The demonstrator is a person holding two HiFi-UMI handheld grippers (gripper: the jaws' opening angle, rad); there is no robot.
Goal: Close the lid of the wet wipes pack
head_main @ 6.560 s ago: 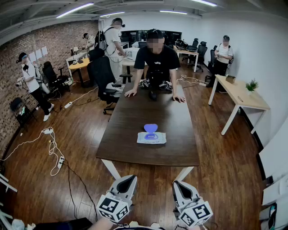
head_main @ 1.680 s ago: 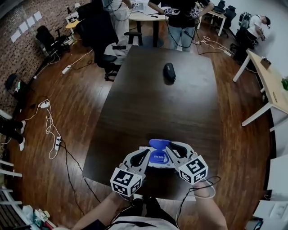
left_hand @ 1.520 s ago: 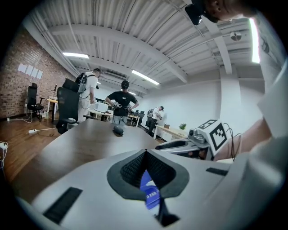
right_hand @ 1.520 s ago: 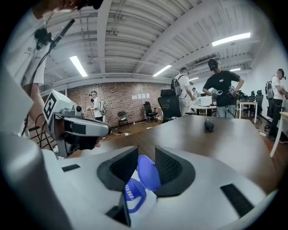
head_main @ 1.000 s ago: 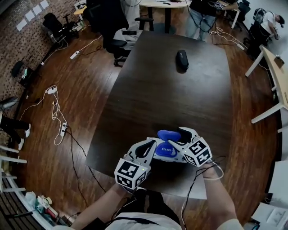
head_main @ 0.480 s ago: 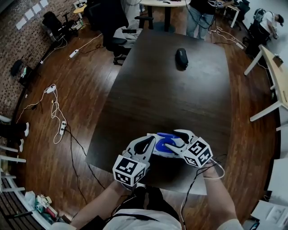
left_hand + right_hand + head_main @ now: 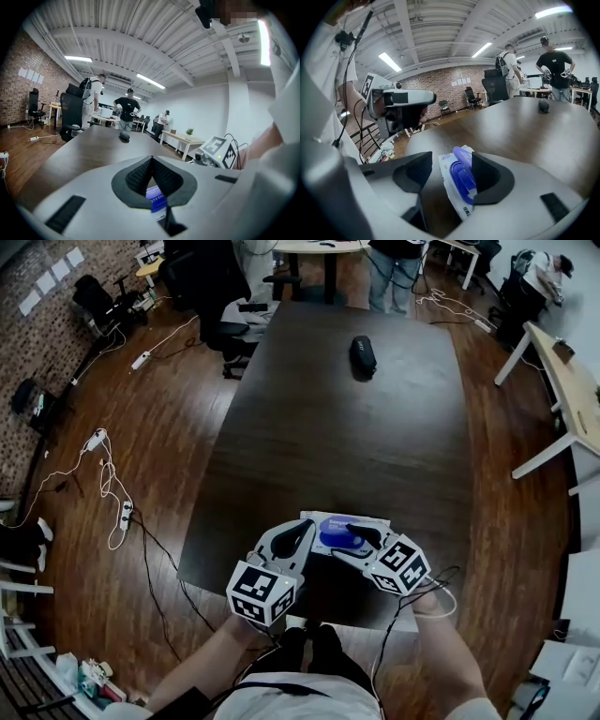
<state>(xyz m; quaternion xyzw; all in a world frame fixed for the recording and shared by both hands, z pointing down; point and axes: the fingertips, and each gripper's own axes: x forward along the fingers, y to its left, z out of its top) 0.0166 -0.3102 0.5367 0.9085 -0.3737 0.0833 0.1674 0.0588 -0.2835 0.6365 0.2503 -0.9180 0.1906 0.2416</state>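
Note:
The white wet wipes pack (image 7: 373,521) lies near the front edge of the dark table (image 7: 347,437). Its blue lid (image 7: 336,538) is low over the pack, hinged partway up. My right gripper (image 7: 354,532) is open astride the lid; in the right gripper view the lid (image 7: 461,177) leans against the right-hand jaw, with the pack (image 7: 449,185) beneath it. My left gripper (image 7: 307,525) is shut at the pack's left end. In the left gripper view its tips (image 7: 151,160) meet, and a blue strip of the pack (image 7: 157,199) shows below them.
A black pouch (image 7: 363,354) lies at the table's far end. Office chairs (image 7: 211,282) and people stand beyond it. A light desk (image 7: 562,371) is at the right. Cables and a power strip (image 7: 120,517) lie on the wood floor at the left.
The blue lid stood upright a second ago and now sits lower. My right gripper has come down over it. The left gripper stays shut by the pack.

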